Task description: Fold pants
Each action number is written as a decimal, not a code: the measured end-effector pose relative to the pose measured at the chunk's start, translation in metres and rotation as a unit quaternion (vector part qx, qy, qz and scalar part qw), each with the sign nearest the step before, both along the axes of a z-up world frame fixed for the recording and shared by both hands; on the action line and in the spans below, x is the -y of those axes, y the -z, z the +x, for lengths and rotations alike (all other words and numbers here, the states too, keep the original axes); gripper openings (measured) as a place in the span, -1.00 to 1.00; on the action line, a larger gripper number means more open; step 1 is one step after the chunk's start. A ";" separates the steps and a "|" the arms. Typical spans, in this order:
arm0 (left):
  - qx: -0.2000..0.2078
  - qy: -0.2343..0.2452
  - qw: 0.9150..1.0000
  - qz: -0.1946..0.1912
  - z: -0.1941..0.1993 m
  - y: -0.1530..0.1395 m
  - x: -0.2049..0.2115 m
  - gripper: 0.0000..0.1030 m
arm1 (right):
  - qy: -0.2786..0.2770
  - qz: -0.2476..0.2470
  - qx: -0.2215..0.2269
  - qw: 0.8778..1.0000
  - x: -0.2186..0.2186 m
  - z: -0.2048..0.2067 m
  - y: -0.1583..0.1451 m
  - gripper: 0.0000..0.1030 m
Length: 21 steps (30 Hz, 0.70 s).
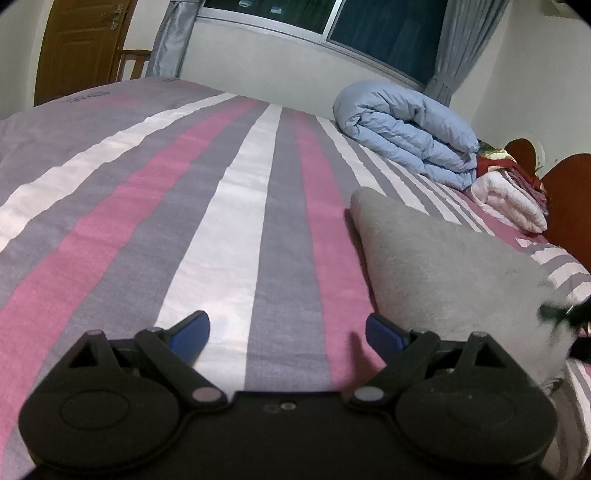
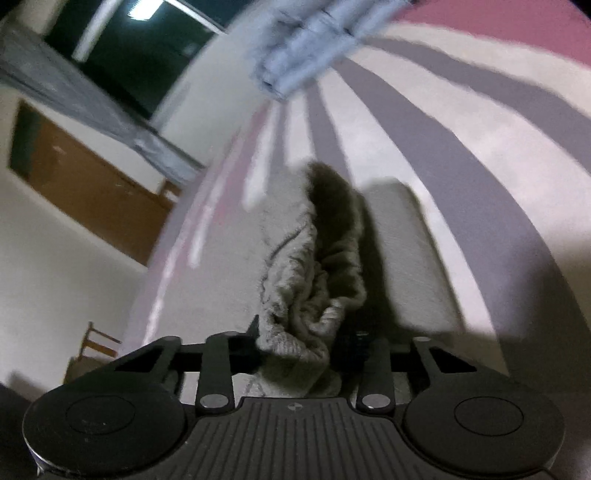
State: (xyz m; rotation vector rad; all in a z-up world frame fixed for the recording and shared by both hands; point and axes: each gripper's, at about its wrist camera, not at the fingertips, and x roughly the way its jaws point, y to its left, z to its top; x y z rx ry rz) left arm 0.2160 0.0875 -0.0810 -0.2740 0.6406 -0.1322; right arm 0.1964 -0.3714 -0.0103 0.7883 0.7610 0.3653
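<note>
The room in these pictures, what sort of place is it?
Most likely a bedroom: a bed with striped bedding, a rolled blue quilt by the curtained window, and a wooden door.

Dim indoor light, dark window [image 1: 388,33]. Left view sharp, fisheye-bent w/ black corners. Right view motion-blurred, tilted; lamp glare in glass, heavy shadow beside pants [image 2: 314,266].

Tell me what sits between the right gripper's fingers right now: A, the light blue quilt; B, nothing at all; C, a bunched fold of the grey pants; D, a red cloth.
C: in the right wrist view the right gripper has its jaws drawn in on a bunched fold of the grey pants; the light blue quilt lies far off by the window.
</note>
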 end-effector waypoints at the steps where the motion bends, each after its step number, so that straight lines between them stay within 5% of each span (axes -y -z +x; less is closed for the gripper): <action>1: 0.000 0.001 1.000 0.002 0.000 0.000 0.001 0.65 | 0.008 0.020 0.020 1.000 0.003 -0.004 -0.010 -0.39; 5: 0.000 0.003 1.000 0.004 0.000 0.001 0.001 0.65 | 0.053 0.064 0.072 0.994 0.022 -0.015 -0.027 -0.40; 10: -0.001 0.005 1.000 0.005 0.000 0.000 0.001 0.66 | 0.035 0.012 -0.065 0.997 0.018 0.005 0.029 -0.40; 13: 0.000 0.005 1.000 0.004 0.001 0.000 0.001 0.66 | 0.038 0.038 -0.061 0.997 0.024 0.001 0.034 -0.34; 15: 0.001 0.010 1.000 0.006 0.001 -0.002 0.002 0.66 | 0.036 0.031 -0.056 0.997 0.027 0.001 0.027 -0.16; 16: 0.005 0.016 1.000 0.006 0.001 -0.006 0.002 0.66 | 0.045 0.020 -0.042 0.998 0.032 -0.002 0.019 0.09; 17: 0.013 0.019 1.000 0.005 0.000 -0.011 0.002 0.66 | 0.063 0.001 -0.017 0.998 0.038 -0.009 0.007 0.56; 18: 0.018 0.020 1.000 0.000 0.001 -0.015 0.001 0.66 | 0.073 -0.009 0.006 0.997 0.045 -0.014 -0.001 0.76; 21: 0.018 0.042 0.998 -0.035 0.015 -0.025 0.004 0.61 | 0.073 -0.007 0.007 0.997 0.063 -0.012 -0.006 0.86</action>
